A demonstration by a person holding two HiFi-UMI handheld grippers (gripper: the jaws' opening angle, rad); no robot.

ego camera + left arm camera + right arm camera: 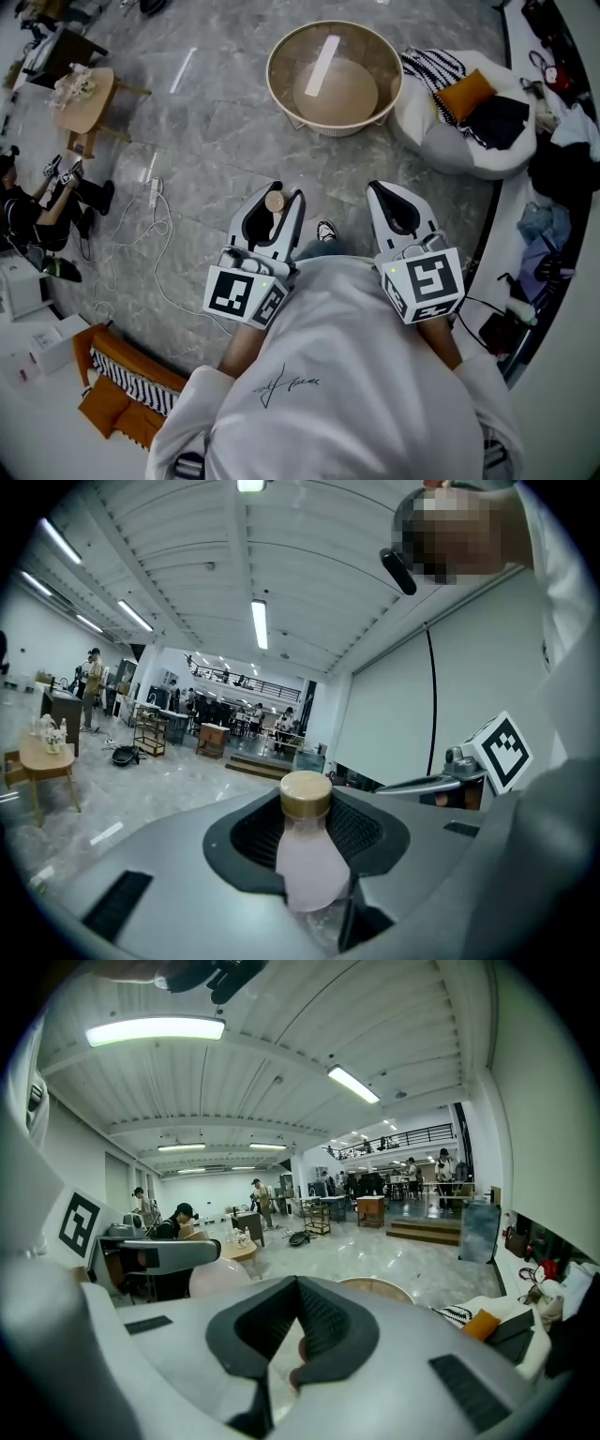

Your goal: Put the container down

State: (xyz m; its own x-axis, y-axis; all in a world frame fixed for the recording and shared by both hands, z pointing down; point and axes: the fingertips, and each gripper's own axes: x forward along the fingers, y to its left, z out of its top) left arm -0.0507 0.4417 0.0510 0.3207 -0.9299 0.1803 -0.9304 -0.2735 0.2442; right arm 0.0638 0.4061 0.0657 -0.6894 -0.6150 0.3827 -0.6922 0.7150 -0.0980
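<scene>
Step in hand: carry, container not yet set down. Your left gripper (273, 208) had its fingers (249, 217) pinching the small pale-pink translucent bottle with a tan screw cap (307, 850) by its body, cap up, in the air before your waist over the grey marble floor (216, 122). Your right gripper (399, 208) had its fingers pressed together on nothing, beside the left and apart from it. The round cream-rimmed counter with a glass top (281, 89) lay ahead, well apart from the bottle. I judged it the likely landing spot, though the task named none. The next move called for carrying the bottle forward, lowering it upright until its base bore, then spreading the left fingers. The bottle looked light and narrow, so it might tip on release. The head view showed only the cap, plus counter and floor. The left gripper view showed the pink body and the grip itself, but no landing surface. The right gripper view confirmed your right fingers empty.
</scene>
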